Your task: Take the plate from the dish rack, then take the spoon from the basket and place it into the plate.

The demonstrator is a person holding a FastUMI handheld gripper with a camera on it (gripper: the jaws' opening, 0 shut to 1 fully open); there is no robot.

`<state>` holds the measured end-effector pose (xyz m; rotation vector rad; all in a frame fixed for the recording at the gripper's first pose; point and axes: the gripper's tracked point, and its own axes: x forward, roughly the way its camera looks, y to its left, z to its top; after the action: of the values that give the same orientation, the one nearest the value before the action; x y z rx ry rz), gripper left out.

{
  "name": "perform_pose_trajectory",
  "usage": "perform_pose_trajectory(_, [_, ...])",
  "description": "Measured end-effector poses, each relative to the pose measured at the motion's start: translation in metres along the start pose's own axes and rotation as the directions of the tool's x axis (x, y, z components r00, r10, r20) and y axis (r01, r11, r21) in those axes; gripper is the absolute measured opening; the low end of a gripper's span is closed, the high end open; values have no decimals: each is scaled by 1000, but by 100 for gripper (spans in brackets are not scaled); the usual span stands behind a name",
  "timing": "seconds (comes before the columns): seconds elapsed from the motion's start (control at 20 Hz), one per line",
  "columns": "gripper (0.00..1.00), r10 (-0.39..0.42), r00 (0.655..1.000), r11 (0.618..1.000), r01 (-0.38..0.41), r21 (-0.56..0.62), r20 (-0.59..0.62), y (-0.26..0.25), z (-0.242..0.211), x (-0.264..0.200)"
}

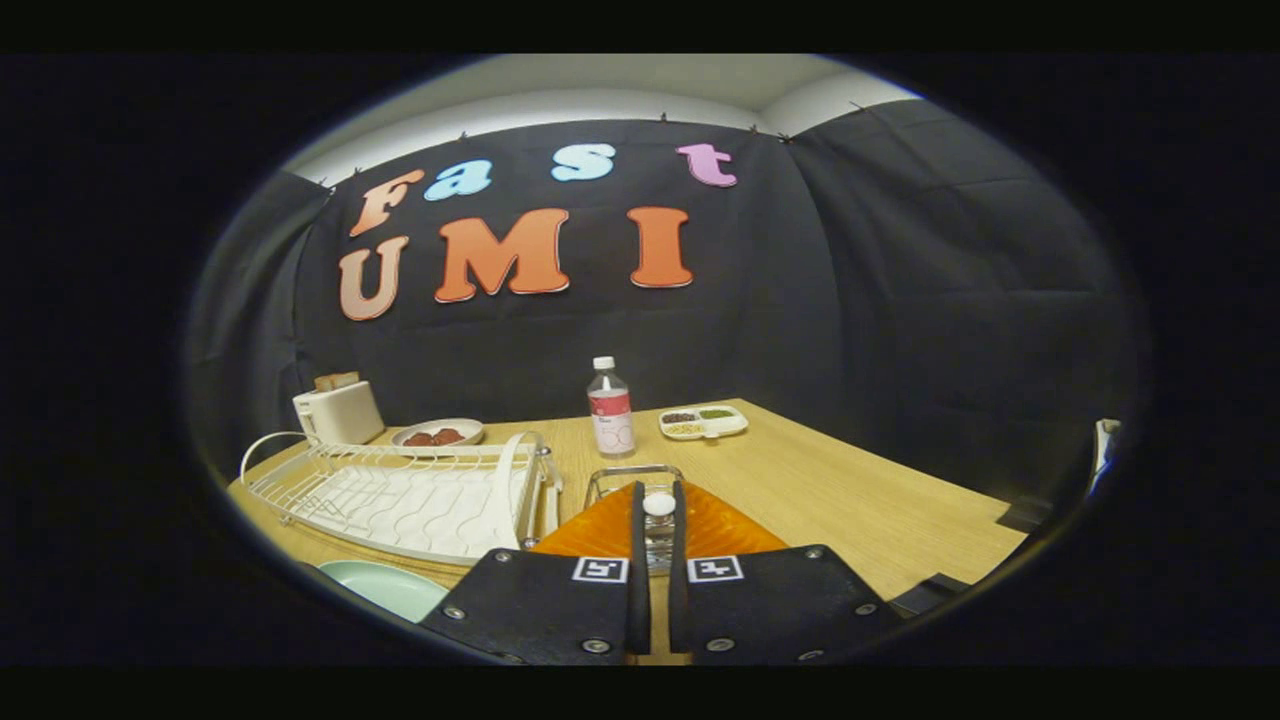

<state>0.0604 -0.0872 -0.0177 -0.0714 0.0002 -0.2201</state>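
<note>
Your hand-held gripper (658, 520) has its two orange fingers (605, 530) drawn close together, and they're clamped on the spoon (659, 505): its white rounded end pokes up in the narrow gap between the fingertips, both fingers pressing in on it from either side. Just under and ahead of those fingertips you've got the basket (632, 475), a small wire-framed one, its rim showing right beyond the spoon; the spoon sits at or just over it, and how far it is clear of the basket can't be made out from here.

Down beside the fingers, on your left, there's the plate (385, 585), pale green, lying flat on the counter (850, 490) and apart from the rack. Next to it, a little further out, the dish rack (400, 495) spreads across the wood, white wire over a white tray.

Look past the basket and a clear bottle (610, 408) with a white cap and red label stands upright. To its right, a white divided dish (703, 421) holds small portions, dark, green and pale. Behind the rack, a shallow bowl (437, 434) carries something reddish-brown, and a white toaster (338, 412) sits at the counter's far corner with slices sticking up out of it.
</note>
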Motion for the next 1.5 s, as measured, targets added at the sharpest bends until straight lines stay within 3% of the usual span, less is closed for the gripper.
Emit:
perform_pose_trajectory(0.8, [7, 42, 988, 999, -42, -4, 150, 20, 70, -90])
perform_pose_trajectory(1.15, [7, 112, 981, 994, -108, -33, 158, 55, 63, -142])
perform_pose_trajectory(1.5, [7, 236, 963, 972, -231, -47, 132, 108, 41, -175])
